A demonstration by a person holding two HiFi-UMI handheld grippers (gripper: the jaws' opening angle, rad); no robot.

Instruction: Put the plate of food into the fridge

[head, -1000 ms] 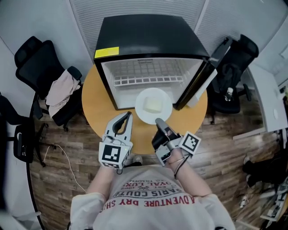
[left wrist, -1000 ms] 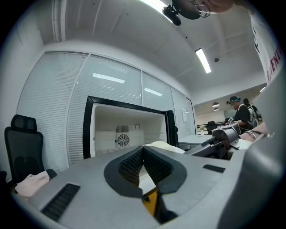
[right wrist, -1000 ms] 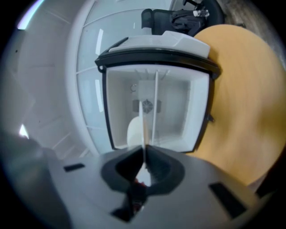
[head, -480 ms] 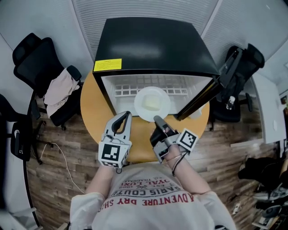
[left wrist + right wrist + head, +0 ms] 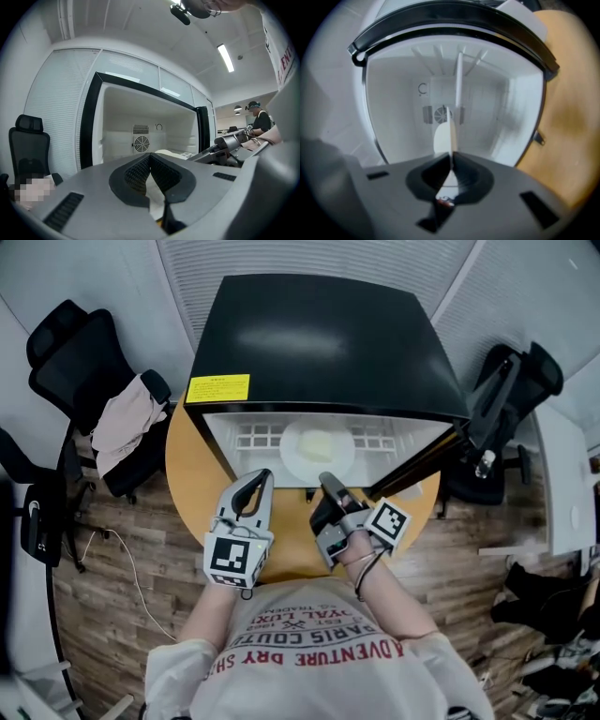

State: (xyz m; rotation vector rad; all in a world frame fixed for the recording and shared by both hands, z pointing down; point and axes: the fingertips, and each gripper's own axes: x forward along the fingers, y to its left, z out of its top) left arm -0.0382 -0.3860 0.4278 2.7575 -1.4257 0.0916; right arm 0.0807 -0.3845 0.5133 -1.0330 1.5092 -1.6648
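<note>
Round table; fridge with plate of food

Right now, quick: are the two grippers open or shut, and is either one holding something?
Left gripper: shut, holding nothing.
Right gripper: shut on the rim of the plate.

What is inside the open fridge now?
A white plate with pale food, gripped at its rim by the right gripper, above a wire shelf. The black fridge top hides the deeper interior from overhead.
</note>
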